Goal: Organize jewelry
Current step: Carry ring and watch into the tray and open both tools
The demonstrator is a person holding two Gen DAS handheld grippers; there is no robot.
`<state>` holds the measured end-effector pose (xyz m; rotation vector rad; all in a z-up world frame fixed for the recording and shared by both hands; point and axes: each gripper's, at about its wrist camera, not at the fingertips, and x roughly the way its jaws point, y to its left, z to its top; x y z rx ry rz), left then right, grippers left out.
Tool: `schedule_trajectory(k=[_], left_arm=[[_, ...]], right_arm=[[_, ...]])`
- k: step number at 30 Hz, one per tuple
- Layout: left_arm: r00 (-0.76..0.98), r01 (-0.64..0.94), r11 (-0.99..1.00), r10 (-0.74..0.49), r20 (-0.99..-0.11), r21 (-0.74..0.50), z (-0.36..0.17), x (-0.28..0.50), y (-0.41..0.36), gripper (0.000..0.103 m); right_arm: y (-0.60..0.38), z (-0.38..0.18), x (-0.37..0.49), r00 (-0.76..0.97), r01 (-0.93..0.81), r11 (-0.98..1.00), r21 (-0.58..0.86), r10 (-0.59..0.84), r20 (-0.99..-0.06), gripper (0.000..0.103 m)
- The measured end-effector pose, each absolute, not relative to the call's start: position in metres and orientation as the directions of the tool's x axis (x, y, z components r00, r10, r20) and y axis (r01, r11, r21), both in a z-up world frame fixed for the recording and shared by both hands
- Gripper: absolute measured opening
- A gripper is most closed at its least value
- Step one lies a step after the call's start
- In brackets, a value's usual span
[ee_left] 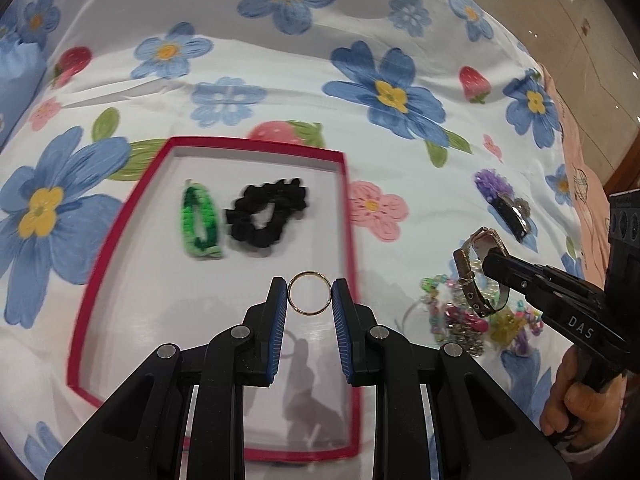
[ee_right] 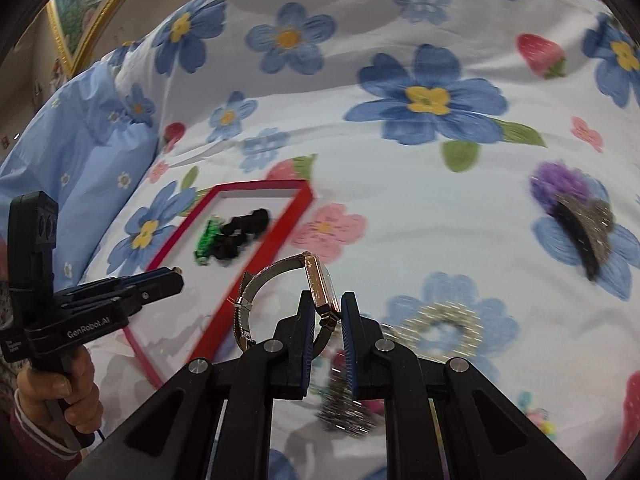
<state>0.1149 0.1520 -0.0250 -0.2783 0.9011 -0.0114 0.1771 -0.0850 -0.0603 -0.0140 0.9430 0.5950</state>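
Note:
My left gripper (ee_left: 310,294) is shut on a thin gold ring (ee_left: 310,275), held above the near part of a red-rimmed tray (ee_left: 347,200). In the tray lie a green hair tie (ee_left: 199,222) and a black scrunchie (ee_left: 269,212). My right gripper (ee_right: 327,304) is shut on a wristwatch (ee_right: 318,286) with a metal mesh band, hanging to the right of the red-rimmed tray (ee_right: 298,210). In the left wrist view the right gripper (ee_left: 490,262) holds the wristwatch (ee_left: 478,272) over a pile of colourful beaded jewelry (ee_left: 476,320).
Everything rests on a floral bedsheet (ee_left: 280,80). A purple hair clip with a black clasp (ee_right: 576,216) and a pearl bracelet (ee_right: 440,332) lie on the sheet right of the tray. A blue pillow (ee_right: 80,152) is at the far left. A hand (ee_left: 576,396) grips the right tool.

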Motion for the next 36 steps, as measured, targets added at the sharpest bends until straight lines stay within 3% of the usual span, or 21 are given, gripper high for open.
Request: schedule_trajectory(k=[17, 36], left_arm=[[0.584, -0.217, 0.949, -0.061, -0.809, -0.228, -0.055, 0.118, 0.227, 0.021], [0.505, -0.233, 0.955, -0.042, -0.862, -0.184, -0.095, 0.147, 0.242, 0.021]], right_arm=[[0.029, -0.08, 0.182, 0.319, -0.633, 0.741, 0.226, 0.515, -0.796, 0.013], [0.084, -0.128, 0.204, 0.255, -0.704, 0.702, 0.111, 0.396, -0.882, 0.013]])
